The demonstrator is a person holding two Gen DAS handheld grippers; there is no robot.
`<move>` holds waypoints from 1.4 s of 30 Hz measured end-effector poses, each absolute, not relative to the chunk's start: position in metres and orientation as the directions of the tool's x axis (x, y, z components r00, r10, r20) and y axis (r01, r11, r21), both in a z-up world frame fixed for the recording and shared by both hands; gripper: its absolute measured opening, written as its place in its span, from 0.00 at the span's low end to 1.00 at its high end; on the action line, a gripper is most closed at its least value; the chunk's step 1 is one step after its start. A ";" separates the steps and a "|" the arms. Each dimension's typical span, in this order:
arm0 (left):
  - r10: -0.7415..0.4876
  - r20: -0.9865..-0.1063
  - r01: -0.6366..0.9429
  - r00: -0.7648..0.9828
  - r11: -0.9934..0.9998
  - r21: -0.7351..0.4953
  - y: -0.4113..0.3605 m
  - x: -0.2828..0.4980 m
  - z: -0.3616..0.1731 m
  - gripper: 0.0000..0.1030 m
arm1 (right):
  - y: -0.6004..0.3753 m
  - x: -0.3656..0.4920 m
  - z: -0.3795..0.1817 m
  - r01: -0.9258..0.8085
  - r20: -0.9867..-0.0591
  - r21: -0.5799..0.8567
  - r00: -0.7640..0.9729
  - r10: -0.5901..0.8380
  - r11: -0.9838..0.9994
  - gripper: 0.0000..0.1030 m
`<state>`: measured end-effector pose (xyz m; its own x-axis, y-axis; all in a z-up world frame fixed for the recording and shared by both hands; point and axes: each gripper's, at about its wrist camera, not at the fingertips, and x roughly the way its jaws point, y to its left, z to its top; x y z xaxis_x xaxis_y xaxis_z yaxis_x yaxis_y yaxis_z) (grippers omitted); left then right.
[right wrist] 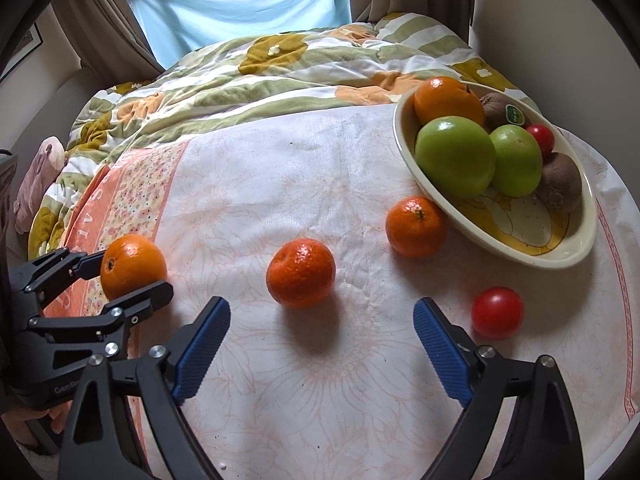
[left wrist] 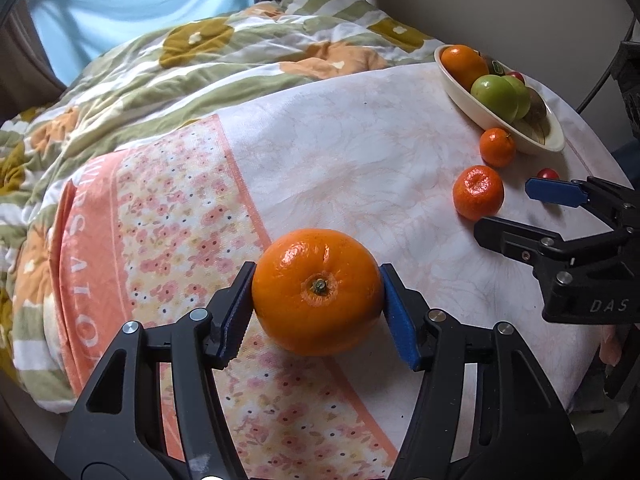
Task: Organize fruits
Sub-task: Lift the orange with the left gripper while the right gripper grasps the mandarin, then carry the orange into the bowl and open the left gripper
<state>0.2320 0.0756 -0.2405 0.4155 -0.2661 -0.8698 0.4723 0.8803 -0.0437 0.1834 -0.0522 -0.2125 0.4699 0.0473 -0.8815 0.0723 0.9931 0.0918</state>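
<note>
The left gripper [left wrist: 318, 300] pinched a large orange [left wrist: 317, 291] on the towel [right wrist: 320, 184], presumably bound for the fruit bowl [right wrist: 576, 256]. The right gripper [right wrist: 322, 344] was spread, facing 1 of 2 loose mandarins [right wrist: 301, 272].

Rumpled floral quilt [right wrist: 256, 76]; blue-draped window [right wrist: 240, 0], seemingly daylit.

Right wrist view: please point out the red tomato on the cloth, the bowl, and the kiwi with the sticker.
Red tomato [right wrist: 497, 312], right wrist view, its middle.
Bowl [right wrist: 520, 258], right wrist view, near rim.
Kiwi [right wrist: 498, 109], right wrist view, brown skin beside sticker.
</note>
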 end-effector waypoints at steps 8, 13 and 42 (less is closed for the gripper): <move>-0.262 -0.867 0.459 0.424 0.887 -0.043 0.080 0.224 -0.237 0.62 | -0.049 0.195 -0.217 0.040 -0.875 0.081 0.481 0.052 0.996 0.76; -0.263 -0.864 0.448 0.429 0.893 -0.049 0.082 0.222 -0.234 0.62 | -0.047 0.200 -0.218 0.023 -0.873 0.069 0.486 0.050 0.997 0.60; -0.266 -0.809 0.417 0.524 0.908 -0.028 0.065 0.191 -0.150 0.62 | -0.063 0.158 -0.138 -0.007 -0.814 0.095 0.576 0.081 0.995 0.34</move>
<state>0.1915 0.0652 -0.1498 0.5245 -0.2655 -0.8090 0.4173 0.9083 -0.0276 0.1578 -0.0635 -0.1379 0.5757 0.0815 -0.8136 -0.0065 0.9955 0.0950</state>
